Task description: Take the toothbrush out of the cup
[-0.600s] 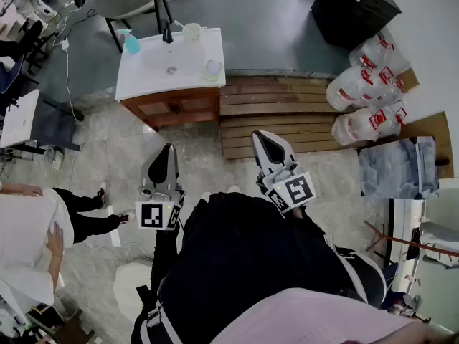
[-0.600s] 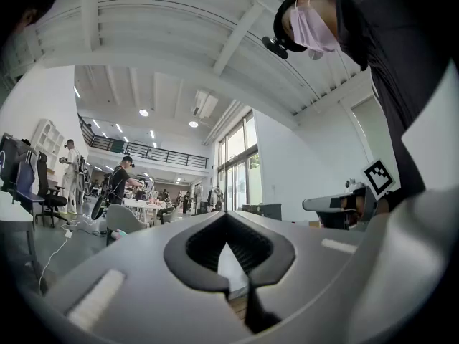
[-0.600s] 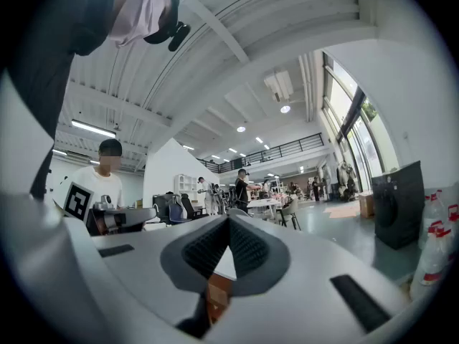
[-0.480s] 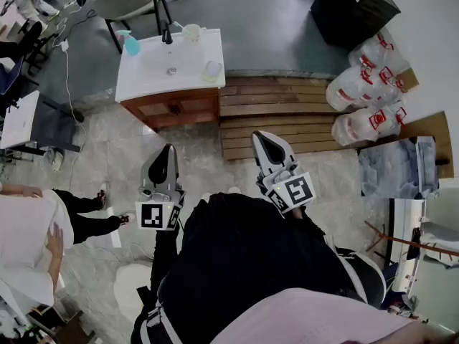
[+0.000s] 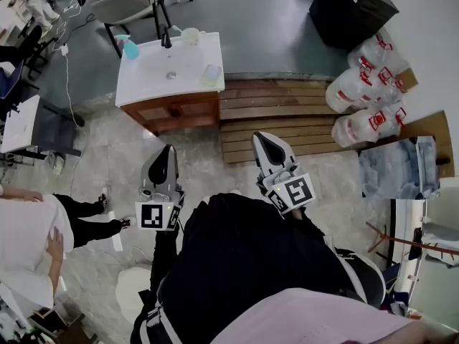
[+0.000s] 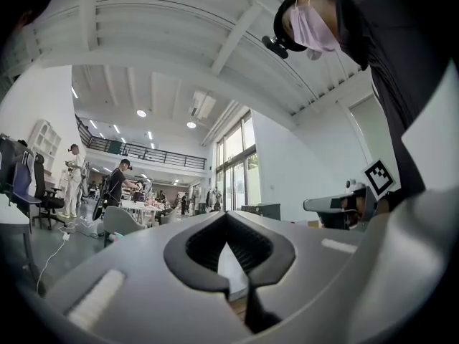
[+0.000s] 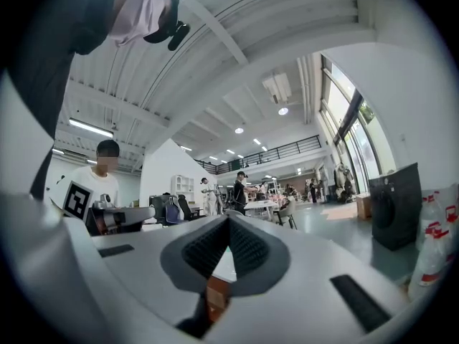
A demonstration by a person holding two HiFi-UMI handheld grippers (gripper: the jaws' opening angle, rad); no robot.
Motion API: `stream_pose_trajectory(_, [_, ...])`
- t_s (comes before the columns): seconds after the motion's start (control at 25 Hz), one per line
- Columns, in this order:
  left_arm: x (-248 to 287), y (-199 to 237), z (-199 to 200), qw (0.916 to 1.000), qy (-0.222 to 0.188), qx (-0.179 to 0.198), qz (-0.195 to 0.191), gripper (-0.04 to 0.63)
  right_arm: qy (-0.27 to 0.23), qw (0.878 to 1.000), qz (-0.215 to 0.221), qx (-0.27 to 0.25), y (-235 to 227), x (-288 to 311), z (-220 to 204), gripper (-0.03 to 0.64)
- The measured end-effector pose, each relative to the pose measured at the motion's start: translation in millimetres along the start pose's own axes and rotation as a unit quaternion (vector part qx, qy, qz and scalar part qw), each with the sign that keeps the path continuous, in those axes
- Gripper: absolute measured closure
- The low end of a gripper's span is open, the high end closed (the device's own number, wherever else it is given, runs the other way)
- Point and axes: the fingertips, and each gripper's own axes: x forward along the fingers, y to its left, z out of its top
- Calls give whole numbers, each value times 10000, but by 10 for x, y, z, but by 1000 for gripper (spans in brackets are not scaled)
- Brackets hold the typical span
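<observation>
What the far cup point(image 5: 191, 35) holds is unclear.

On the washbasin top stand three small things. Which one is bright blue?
The bottle at the far left corner of the washbasin. The cup beside the tap and the dish at the right edge are both pale.

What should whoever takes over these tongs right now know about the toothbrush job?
Left tongs: shut, empty.
Right tongs: shut, empty.
Cup: stands at the back edge of the white washbasin top, beside the tap, well ahead of both tongs. The toothbrush is too small to make out from here.
Done: nothing yet; neither tongs is at the basin.
Left: step up to the basin, open one pair of tongs, grip the toothbrush, lift it clear of the cup.
</observation>
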Motion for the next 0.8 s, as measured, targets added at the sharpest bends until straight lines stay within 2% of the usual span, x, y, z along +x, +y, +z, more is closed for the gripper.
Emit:
stream_pose_trajectory(0.56, [173,-97,-50,10000,28,9,-37,591,-70,9999,-38,85,-200,-22,-23,615])
stream_pose_trajectory(0.72, [278,-163,-71,10000,44,8,-39,591,-103,9999,12,131,-305,-14,-14,578])
stream_pose_trajectory(0.8, [345,-204,-88,10000,54,8,-39,591,-80,9998,115,122,-354,3,-26,524])
